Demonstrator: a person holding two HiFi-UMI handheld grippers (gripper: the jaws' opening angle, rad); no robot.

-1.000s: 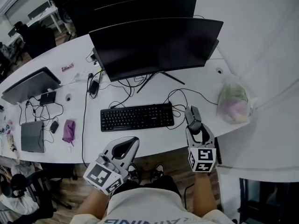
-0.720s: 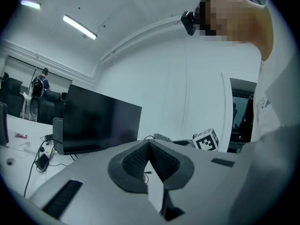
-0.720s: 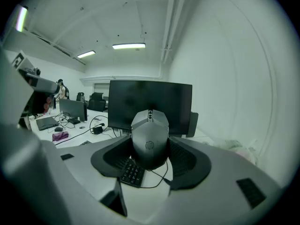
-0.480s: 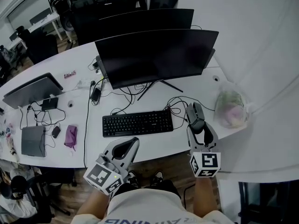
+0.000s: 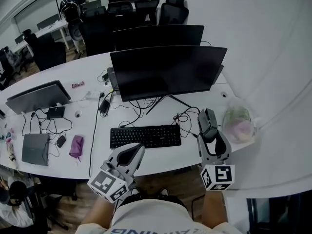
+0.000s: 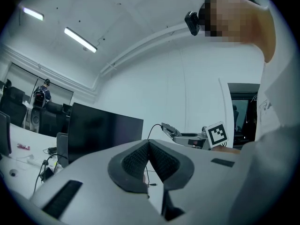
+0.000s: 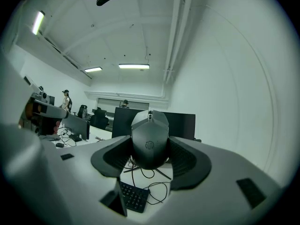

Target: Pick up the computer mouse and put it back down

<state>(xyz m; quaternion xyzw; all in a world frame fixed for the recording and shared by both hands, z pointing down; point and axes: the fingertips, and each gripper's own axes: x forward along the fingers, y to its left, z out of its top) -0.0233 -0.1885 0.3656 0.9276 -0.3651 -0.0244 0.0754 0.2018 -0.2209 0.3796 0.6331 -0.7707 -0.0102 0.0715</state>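
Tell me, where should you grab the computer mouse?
Pinch the mouse by its two long sides, coming from its back end, as the right gripper does. It is narrow across, so the sides fit between the jaws; its rounded top would likely slip.

The only mark that reads is a small round emblem on the back of the computer mouse point(image 7: 149, 145), clamped in the right tool point(image 5: 208, 128). Its letters look like "in". Pale print on the person's shirt point(image 5: 146, 221) is cut by the picture's edge and unreadable. The cubes of the right tool and the left tool point(image 6: 149, 146) bear only black-and-white square patterns. The keyboard point(image 5: 145, 136) legends are too small to read.
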